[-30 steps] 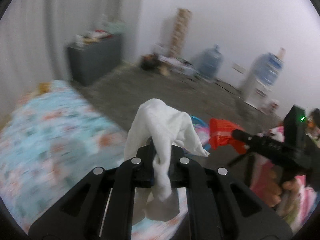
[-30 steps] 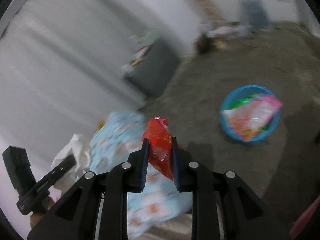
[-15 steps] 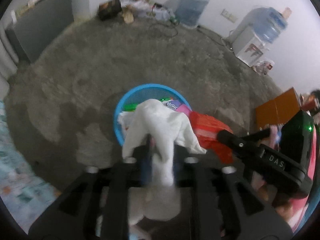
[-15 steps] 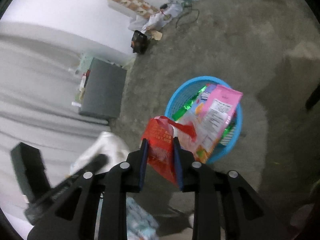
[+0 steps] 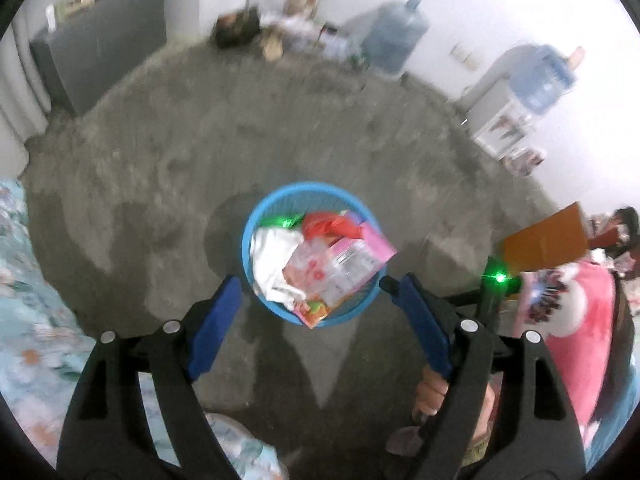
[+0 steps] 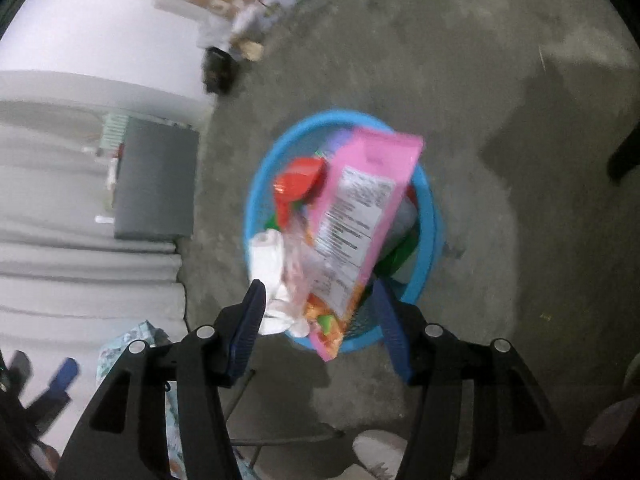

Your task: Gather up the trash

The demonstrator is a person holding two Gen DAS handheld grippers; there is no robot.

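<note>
Both tools hang over the round blue plastic mesh basket, which sits at the centre of the left wrist view on the bare grey concrete floor. The left gripper has its blue-padded jaws opening with nothing between them. The right gripper is opening too, its jaws likewise bare (the basket's contents merely show through the gap).

The trash lies in the basket: a crumpled white cloth on its left side, a crinkled red plastic wrapper toward the top, and a long pink printed snack packet that sticks out over the near rim.

The step in hand looks like the release. To finish it well, let the jaws open fully before lifting, then draw each gripper straight up so no pad drags the cloth or the packet back out. The packet seems poorly seated and could tip over the rim if brushed.
</note>
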